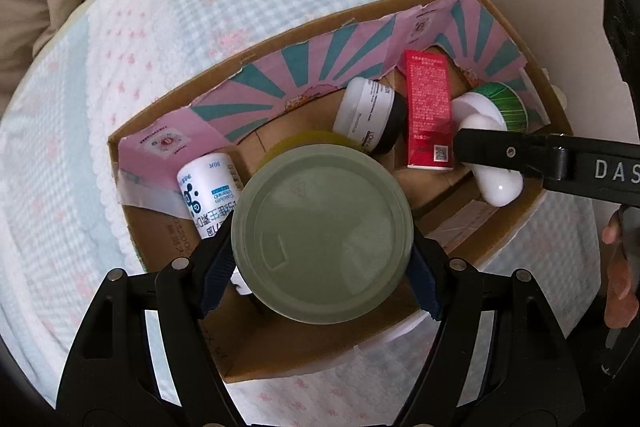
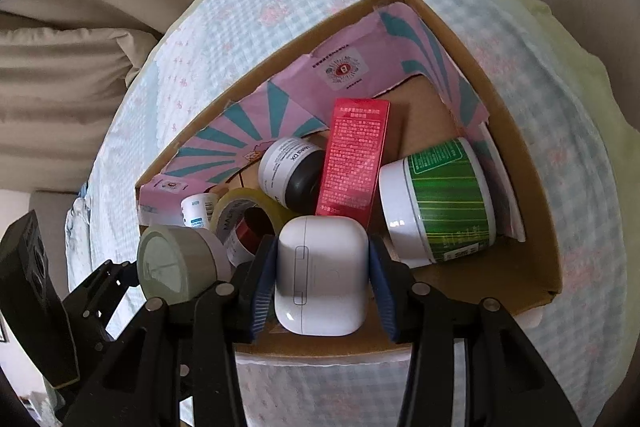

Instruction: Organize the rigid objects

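Note:
My left gripper point(image 1: 322, 263) is shut on a jar with a grey-green lid point(image 1: 322, 233), held over the cardboard box point(image 1: 312, 351); the jar also shows in the right wrist view point(image 2: 170, 263). My right gripper point(image 2: 322, 287) is shut on a white earbud case point(image 2: 322, 275) over the box's near edge point(image 2: 472, 283); the case also shows in the left wrist view point(image 1: 500, 183). Inside lie a red carton point(image 2: 354, 163), a green-labelled white jar point(image 2: 440, 203), a black-and-white jar point(image 2: 290, 173), a tape roll point(image 2: 248, 211) and a white bottle point(image 1: 210, 195).
The box rests on a round surface under a light blue checked cloth point(image 1: 140, 39) with pink flowers. Pink and teal paper point(image 1: 304, 67) lines the box's far wall. Beige cushions point(image 2: 60, 75) lie behind. A hand point(image 1: 618, 267) shows at the right edge.

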Tool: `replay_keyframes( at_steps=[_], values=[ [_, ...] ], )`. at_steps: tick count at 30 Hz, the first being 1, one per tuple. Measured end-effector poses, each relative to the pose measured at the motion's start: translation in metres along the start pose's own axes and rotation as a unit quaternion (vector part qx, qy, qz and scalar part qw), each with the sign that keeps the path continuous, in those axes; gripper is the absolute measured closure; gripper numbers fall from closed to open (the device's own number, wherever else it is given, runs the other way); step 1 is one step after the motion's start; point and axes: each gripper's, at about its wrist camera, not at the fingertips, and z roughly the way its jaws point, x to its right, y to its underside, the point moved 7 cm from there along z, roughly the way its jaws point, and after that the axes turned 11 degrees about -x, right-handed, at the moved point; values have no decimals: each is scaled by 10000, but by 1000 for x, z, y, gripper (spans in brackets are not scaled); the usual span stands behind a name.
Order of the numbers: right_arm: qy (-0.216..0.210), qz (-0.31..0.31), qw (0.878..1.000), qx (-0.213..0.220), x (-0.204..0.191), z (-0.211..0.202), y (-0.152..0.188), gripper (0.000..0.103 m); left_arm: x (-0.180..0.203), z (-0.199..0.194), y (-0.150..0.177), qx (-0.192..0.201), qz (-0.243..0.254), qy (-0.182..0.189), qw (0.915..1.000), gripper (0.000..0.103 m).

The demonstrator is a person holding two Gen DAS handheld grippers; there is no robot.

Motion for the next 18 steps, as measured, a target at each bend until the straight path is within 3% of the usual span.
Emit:
replay_keyframes(
  at_steps=[1, 3, 5, 6, 7, 13, 18],
  values=[
    [1, 36, 10000, 6, 0, 0, -1, 61, 0, 2, 0, -63, -32, 25, 10000, 29],
    [-87, 107, 9999, -4, 1, -1, -3, 54, -1, 1, 0, -56, -71, 119, 9999, 1],
    [-92, 275, 9996, -39, 2, -4, -4, 28, 0, -7, 1, 42, -39, 83, 9999, 0],
    [-39, 340, 9994, -80, 3, -5, -3, 10, 0, -8, 2, 43, -16, 30, 10000, 0],
    [15, 381, 9992, -98, 4, -6, -2, 5, -1, -10, 2, 43, 17, -42, 10000, 0],
    [399, 382, 9984, -118, 8, -15, 4, 5, -2, -25, 3, 149, 116, -121, 9997, 0],
    [416, 431, 9981, -126, 4, -17, 9, 5, -9, -37, 5, 237, 75, -84, 9997, 0]
  ],
)
